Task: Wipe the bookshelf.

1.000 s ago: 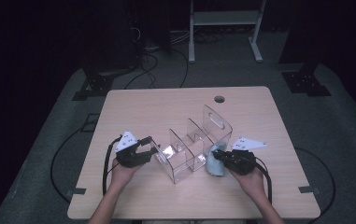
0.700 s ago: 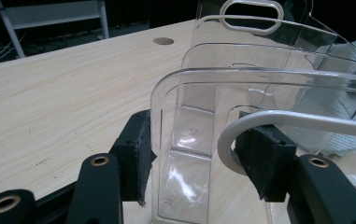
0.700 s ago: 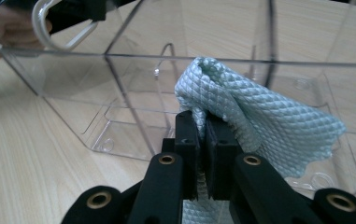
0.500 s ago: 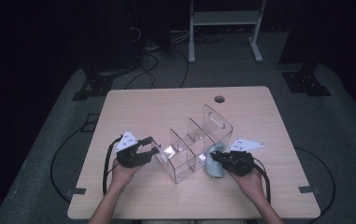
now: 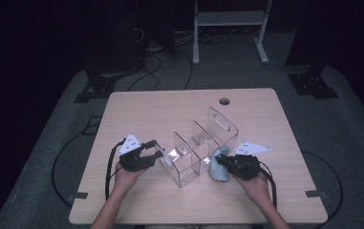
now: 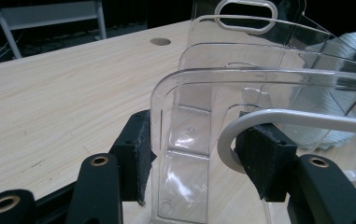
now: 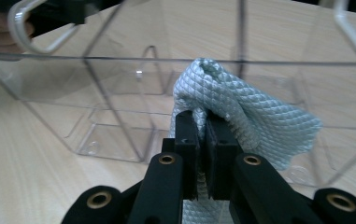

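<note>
One clear organiser (image 5: 201, 152), three compartments, long axis diagonal across the surface (image 5: 141, 114). One cloth (image 5: 217, 168) against its right side, pinched by right gripper (image 5: 222, 164). Left gripper (image 5: 155, 151) clamps its near end wall.

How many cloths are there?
1. The pale blue cloth is pinched in the right tongs, pressed against the side of the clear plastic organizer near the table's front. Others could be hidden, though none shows.
</note>
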Tool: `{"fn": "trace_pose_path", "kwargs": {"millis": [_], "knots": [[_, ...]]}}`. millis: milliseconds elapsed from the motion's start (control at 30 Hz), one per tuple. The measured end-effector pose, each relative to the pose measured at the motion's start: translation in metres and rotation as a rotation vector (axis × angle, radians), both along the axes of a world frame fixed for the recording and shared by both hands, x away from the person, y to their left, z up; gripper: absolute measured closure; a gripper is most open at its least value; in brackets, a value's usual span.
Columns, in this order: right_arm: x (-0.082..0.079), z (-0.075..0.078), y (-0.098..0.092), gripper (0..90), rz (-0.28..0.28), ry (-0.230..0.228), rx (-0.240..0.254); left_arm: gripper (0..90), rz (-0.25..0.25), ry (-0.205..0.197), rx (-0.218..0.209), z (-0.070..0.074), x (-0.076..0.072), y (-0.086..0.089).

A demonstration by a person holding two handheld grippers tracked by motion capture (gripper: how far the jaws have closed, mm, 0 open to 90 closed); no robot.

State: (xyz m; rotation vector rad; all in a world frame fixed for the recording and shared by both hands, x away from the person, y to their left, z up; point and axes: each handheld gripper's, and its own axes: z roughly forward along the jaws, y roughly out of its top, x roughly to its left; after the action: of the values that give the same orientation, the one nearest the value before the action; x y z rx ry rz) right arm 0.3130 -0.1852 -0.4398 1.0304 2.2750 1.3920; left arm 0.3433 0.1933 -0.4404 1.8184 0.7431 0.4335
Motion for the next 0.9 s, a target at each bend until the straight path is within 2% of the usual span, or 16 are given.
{"fn": "trace_pose_path", "kwargs": {"millis": [133,300,367,533,600,800,900], "knots": [[0.001,-0.001,-0.002,84.7,-0.008,0.012,0.014,46.2,-0.002,-0.002,-0.003,0.0,0.0,0.0],[-0.006,-0.001,0.014,84.6,0.052,0.012,-0.007,46.2,0.001,-0.001,-0.002,0.0,0.0,0.0],[-0.006,0.0,0.014,84.7,0.054,0.006,-0.017,46.2,0.002,-0.001,-0.002,0.0,0.0,0.0],[0.001,0.0,0.0,84.7,0.003,0.016,0.014,46.2,0.0,-0.004,-0.002,0.0,0.0,-0.001],[0.001,0.0,-0.002,84.7,-0.001,0.023,0.027,46.2,-0.001,-0.002,-0.003,0.0,0.0,-0.001],[-0.009,0.002,0.019,84.7,0.069,0.016,0.014,46.2,0.0,-0.003,-0.004,0.0,0.0,-0.001],[-0.011,0.003,0.022,84.7,0.077,0.003,-0.007,46.2,0.002,-0.003,-0.002,0.0,0.0,-0.001]]}}
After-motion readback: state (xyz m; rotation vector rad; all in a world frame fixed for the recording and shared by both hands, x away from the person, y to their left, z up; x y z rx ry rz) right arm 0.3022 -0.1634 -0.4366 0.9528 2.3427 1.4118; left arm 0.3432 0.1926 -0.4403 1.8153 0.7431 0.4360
